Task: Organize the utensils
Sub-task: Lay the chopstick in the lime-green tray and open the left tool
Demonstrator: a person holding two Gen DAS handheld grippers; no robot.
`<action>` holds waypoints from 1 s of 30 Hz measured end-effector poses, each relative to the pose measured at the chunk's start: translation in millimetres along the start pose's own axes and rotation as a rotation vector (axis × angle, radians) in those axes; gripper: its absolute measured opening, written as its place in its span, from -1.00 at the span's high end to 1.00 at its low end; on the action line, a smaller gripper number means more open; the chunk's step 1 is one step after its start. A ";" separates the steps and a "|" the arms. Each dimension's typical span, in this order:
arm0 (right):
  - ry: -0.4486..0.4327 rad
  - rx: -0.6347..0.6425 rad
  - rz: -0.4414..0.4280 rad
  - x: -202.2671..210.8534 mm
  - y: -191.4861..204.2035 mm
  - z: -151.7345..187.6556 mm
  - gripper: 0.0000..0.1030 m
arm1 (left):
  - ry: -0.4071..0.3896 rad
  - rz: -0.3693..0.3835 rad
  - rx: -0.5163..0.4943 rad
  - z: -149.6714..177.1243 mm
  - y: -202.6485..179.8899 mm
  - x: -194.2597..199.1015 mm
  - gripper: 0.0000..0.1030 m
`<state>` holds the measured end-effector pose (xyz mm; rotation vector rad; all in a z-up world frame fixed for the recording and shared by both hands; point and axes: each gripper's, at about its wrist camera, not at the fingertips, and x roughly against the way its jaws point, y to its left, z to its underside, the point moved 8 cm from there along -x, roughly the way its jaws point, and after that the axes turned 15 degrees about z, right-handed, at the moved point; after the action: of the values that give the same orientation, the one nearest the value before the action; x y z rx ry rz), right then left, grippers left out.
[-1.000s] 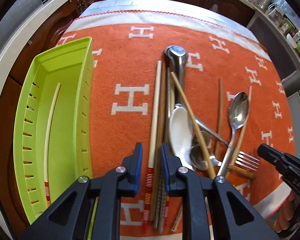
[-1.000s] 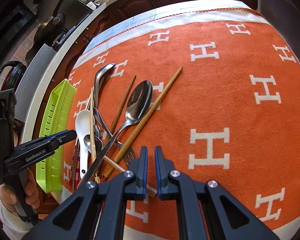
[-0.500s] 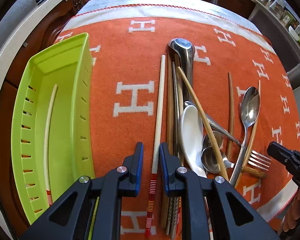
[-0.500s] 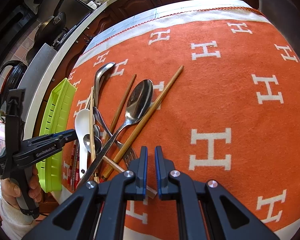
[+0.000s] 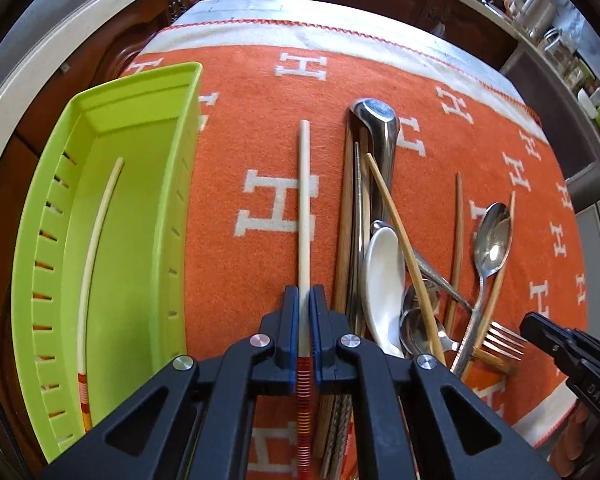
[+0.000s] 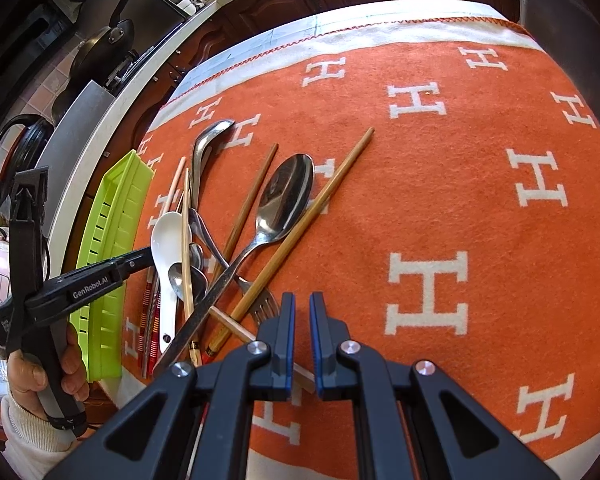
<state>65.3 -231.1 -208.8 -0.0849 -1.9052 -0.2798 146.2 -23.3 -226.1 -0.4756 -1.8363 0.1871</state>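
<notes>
On the orange blanket (image 5: 260,128) we have barely begun: one pale chopstick (image 5: 96,232) lies in the green tray (image 5: 36,240), while its mate, spoons, a fork (image 5: 504,340) and more chopsticks sit heaped beside it. Our left gripper (image 5: 304,332) reaches forward low along the cloth, its fingers pressed onto the striped-end chopstick (image 5: 305,200) just right of the tray. Our right gripper (image 6: 302,336) hovers over the pile's near edge, fingers a narrow gap apart and holding nothing; a stick passes beneath them.
</notes>
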 end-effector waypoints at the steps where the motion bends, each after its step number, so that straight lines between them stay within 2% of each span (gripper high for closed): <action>1: -0.003 0.002 0.003 1.0 0.8 0.2 0.86 | -0.007 0.003 -0.004 0.2 -1.2 3.9 0.94; 11: -0.009 0.071 -0.005 7.3 33.6 5.9 0.85 | -0.123 0.045 -0.055 0.3 -15.8 86.4 0.94; 16: -0.004 0.084 -0.029 8.8 49.1 7.2 0.85 | -0.182 -0.006 -0.059 2.7 4.1 124.9 0.94; 21: 0.012 0.047 -0.068 -1.0 56.3 -0.7 0.85 | -0.155 -0.055 0.002 10.3 48.2 119.4 0.94; 26: 0.047 -0.002 -0.063 -18.0 57.3 -6.8 0.85 | -0.113 -0.058 0.027 20.4 74.6 103.3 0.93; 28: 0.060 -0.035 -0.074 -22.4 56.2 -10.3 0.69 | -0.109 -0.051 0.022 21.7 74.5 97.2 0.93; 30: 0.064 -0.069 -0.082 -25.1 54.7 -12.4 0.68 | -0.117 -0.048 0.029 20.5 80.0 95.6 0.92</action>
<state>96.0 -179.1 -219.9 -0.0431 -1.8383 -0.3994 121.5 90.7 -177.6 -0.4069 -1.9544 0.2128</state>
